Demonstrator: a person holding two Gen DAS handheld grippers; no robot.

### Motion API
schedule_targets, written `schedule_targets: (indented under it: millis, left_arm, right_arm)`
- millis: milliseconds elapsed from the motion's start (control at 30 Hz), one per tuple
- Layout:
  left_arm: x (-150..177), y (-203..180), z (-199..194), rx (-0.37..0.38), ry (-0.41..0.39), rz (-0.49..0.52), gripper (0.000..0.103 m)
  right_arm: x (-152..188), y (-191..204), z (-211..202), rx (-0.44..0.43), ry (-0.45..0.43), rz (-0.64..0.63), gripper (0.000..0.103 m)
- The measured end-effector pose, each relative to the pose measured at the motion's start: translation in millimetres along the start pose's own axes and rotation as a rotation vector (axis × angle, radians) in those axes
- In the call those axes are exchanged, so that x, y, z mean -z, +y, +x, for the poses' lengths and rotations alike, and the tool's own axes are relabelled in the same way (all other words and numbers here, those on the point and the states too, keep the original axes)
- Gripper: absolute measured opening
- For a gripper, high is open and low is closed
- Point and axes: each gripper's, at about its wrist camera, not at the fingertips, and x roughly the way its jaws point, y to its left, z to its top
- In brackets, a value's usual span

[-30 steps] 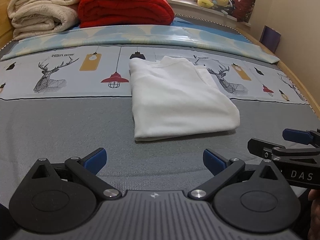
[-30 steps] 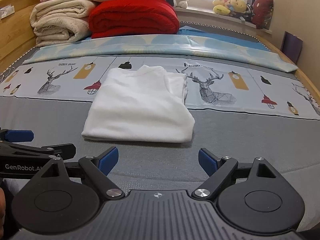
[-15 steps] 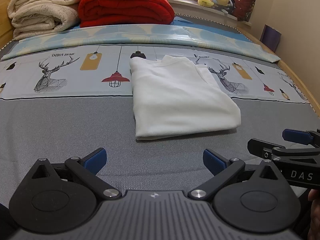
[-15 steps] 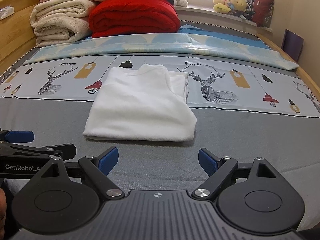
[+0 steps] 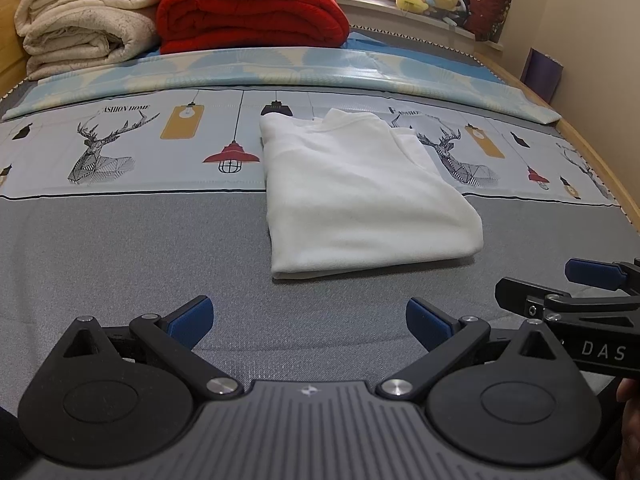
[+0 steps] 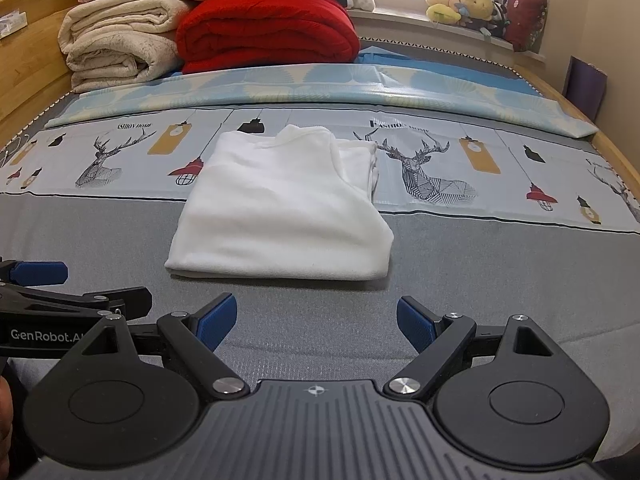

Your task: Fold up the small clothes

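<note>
A small white garment (image 5: pixel 360 196) lies folded into a neat rectangle on the grey bedspread (image 5: pixel 120 256), its collar end toward the printed sheet. In the right wrist view the white garment (image 6: pixel 284 208) sits just left of centre. My left gripper (image 5: pixel 308 318) hovers open over the bedspread short of the garment's near edge, nothing between its blue pads. My right gripper (image 6: pixel 316 320) is likewise open and empty, a little short of the garment. Each gripper shows at the other view's edge: the right gripper's arm (image 5: pixel 580 300) and the left gripper's arm (image 6: pixel 60 300).
A printed sheet with deer and lamps (image 5: pixel 120 148) crosses the bed behind the garment. A red blanket (image 5: pixel 248 12) and cream blankets (image 5: pixel 84 28) are stacked at the head. Soft toys (image 6: pixel 460 4) line the windowsill. A wooden bed frame (image 6: pixel 28 68) runs along the left.
</note>
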Motion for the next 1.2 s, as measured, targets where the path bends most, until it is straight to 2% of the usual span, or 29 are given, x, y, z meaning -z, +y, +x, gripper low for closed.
schedule_targets:
  millis: [1200]
  left_arm:
    - [-2.1,-1.1,-1.5,0.001,-0.007,0.005,0.102]
  right_arm:
    - [-2.1,-0.7,-0.6,-0.002,0.002,0.007,0.088]
